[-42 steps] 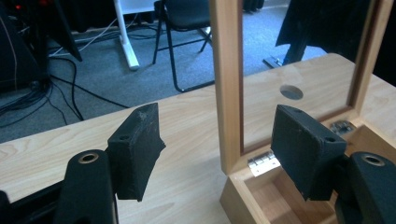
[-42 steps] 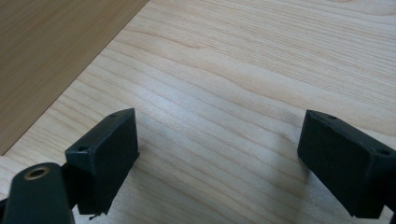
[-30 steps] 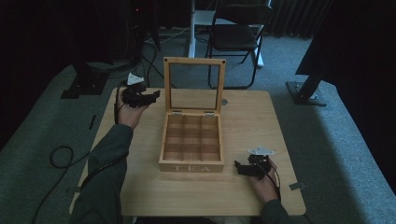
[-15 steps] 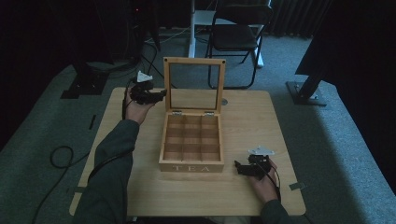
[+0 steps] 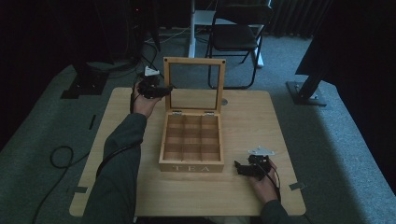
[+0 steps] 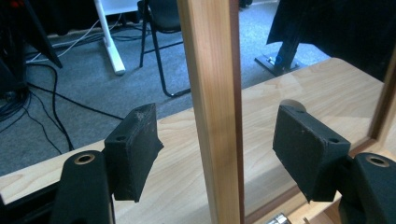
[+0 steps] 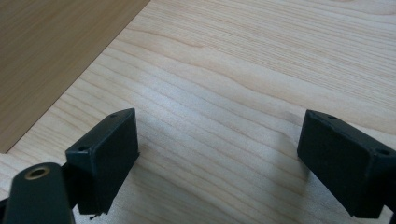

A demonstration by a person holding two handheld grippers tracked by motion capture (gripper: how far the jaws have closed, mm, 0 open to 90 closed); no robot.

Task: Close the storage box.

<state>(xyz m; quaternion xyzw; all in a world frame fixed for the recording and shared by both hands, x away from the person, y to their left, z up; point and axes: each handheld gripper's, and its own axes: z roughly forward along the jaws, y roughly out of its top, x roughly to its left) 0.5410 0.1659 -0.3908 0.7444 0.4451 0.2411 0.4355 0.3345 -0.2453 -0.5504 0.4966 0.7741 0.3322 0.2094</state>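
A pale wooden surface [image 5: 261, 121] carries an open wooden tea box [image 5: 191, 144] at its middle, lid [image 5: 194, 84] standing upright.

- Setting: a recording studio or lab space, not a home.
- Floor: grey carpet [image 5: 42, 140] with loose black cables [image 5: 60, 156] on the left hand-held gripper [image 5: 163, 89] side.
- Backdrop: dark curtains [image 5: 299, 18] beyond that hand-held gripper.
- Furniture: a folding chair [image 5: 238, 35] and a white stand leg [image 5: 191, 28] behind the light wooden worktop [image 5: 261, 126].
- Equipment: black stand bases [image 5: 306, 91] on the carpet.
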